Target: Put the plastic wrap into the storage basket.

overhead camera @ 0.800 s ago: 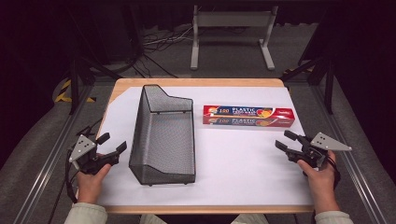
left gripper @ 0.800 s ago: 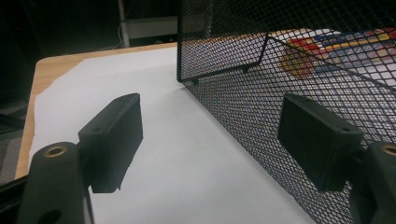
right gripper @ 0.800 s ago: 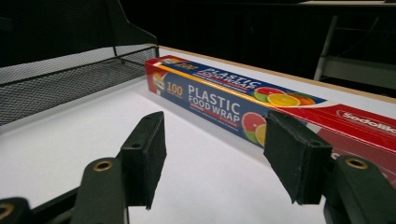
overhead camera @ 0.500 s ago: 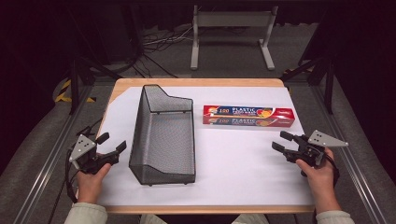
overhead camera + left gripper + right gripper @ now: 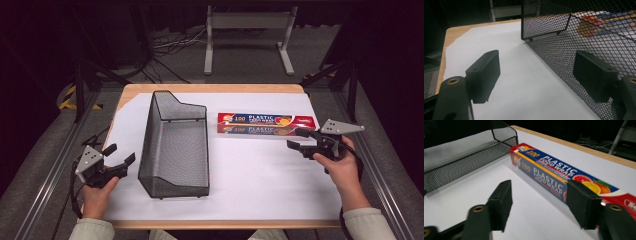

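Right tongs (image 5: 298, 139) moved in beside plastic wrap box (image 5: 266, 124), wide, empty; left tongs (image 5: 119, 155) wide, empty.

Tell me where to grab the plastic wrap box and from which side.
Grip the plastic wrap box across its narrow width near its right end, coming from the right with the right gripper, likely easiest. It lies flat and long, the open jaws already near that end, and the mesh basket stands apart.

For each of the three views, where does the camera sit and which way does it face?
High view: above the person's side, facing forward and down; both forearms, left hand-held gripper, right hand-held gripper.
Left gripper view: along open jaws at the mesh basket.
Right gripper view: along open jaws at the plastic wrap box.
All three share basket and box.
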The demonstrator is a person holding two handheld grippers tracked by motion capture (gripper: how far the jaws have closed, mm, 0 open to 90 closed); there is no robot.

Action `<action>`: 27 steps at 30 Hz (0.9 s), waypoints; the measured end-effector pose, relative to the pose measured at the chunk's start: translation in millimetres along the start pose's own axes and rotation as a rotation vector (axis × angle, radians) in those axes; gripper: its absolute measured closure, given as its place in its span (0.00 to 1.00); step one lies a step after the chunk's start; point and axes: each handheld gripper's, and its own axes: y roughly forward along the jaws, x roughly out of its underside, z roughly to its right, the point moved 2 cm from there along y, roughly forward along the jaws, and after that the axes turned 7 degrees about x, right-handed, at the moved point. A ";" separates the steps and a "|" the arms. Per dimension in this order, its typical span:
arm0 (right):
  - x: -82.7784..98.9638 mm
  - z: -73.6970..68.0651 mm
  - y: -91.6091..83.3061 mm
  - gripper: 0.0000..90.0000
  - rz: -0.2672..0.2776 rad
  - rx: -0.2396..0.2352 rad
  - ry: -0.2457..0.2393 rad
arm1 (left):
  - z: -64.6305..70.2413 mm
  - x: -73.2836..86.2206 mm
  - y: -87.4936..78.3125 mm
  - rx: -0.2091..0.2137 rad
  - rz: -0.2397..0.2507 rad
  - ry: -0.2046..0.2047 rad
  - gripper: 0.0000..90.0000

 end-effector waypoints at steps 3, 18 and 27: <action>-16.2 6.0 4.6 0.65 -0.049 0.002 0.017 | 0.7 1.0 -2.5 -0.006 0.001 -0.001 0.25; -54.6 43.5 45.7 1.00 -0.177 0.110 0.045 | 4.5 10.7 -18.0 -0.048 -0.019 -0.033 0.26; -63.7 64.1 72.0 1.00 -0.267 0.206 0.043 | 9.3 16.9 -22.7 -0.071 -0.047 -0.023 0.25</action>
